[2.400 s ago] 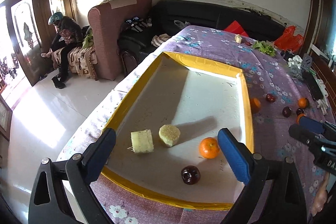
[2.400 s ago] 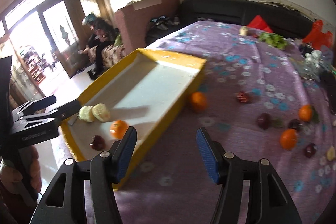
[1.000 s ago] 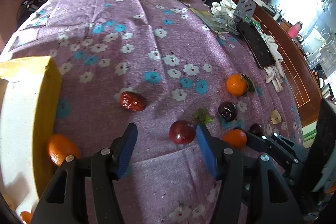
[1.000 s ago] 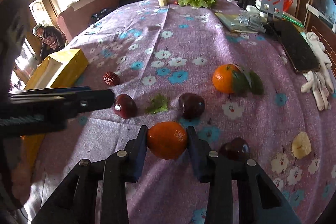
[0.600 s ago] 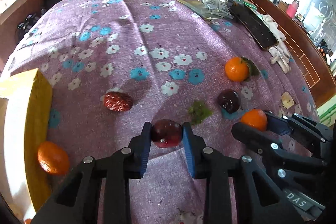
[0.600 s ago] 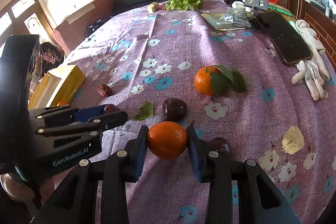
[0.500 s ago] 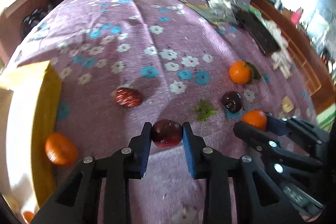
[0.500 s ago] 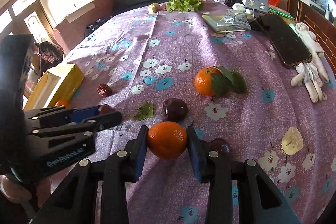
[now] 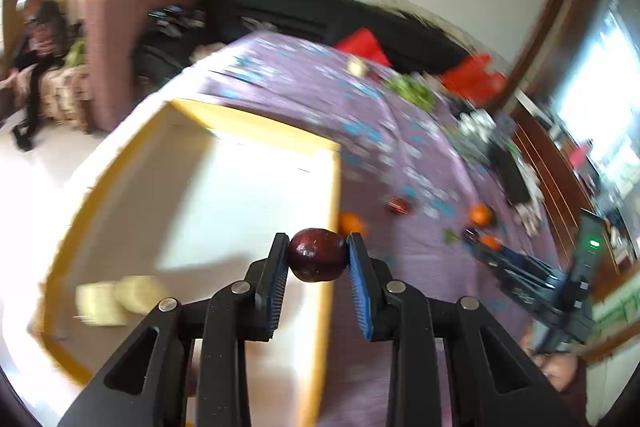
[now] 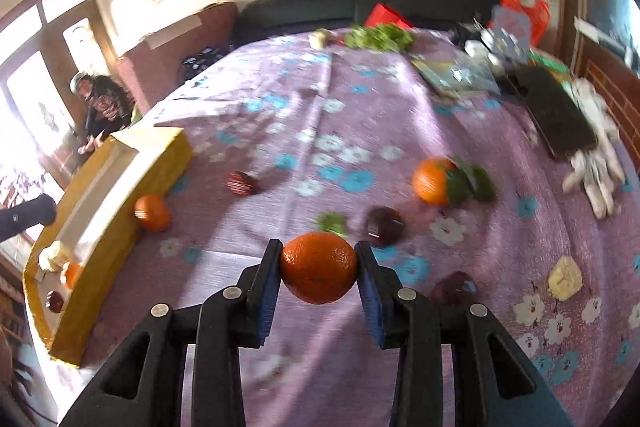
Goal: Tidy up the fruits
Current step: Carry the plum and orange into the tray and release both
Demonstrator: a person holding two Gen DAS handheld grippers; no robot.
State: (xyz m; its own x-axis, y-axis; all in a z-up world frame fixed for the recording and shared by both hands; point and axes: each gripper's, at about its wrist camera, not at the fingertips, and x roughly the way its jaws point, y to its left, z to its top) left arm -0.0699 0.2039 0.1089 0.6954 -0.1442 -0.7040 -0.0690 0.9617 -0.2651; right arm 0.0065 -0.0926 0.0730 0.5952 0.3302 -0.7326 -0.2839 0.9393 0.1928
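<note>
My left gripper (image 9: 318, 259) is shut on a dark red plum (image 9: 317, 255) and holds it in the air over the right rim of the yellow tray (image 9: 256, 125). Two pale cut fruit pieces (image 9: 120, 297) lie in the tray's near left corner. My right gripper (image 10: 319, 269) is shut on an orange (image 10: 319, 267), lifted a little above the purple flowered cloth (image 10: 312, 115). In the right wrist view the tray (image 10: 120, 227) stands at the left with an orange (image 10: 72, 274) and a dark plum (image 10: 55, 301) inside. The right gripper (image 9: 486, 245) also shows at the right of the left wrist view.
Loose on the cloth lie an orange (image 10: 152, 213) against the tray wall, a red date (image 10: 241, 183), a leafy orange (image 10: 434, 180), two dark plums (image 10: 385, 221), a green leaf (image 10: 332, 223) and a pale slice (image 10: 565, 278). A phone (image 10: 558, 115) and gloves (image 10: 596, 163) lie far right. A person (image 10: 102, 111) sits beyond the tray.
My left gripper closed on the plum, lifted it off the cloth and swung left to the tray. The right gripper, shut on the orange, rose slightly.
</note>
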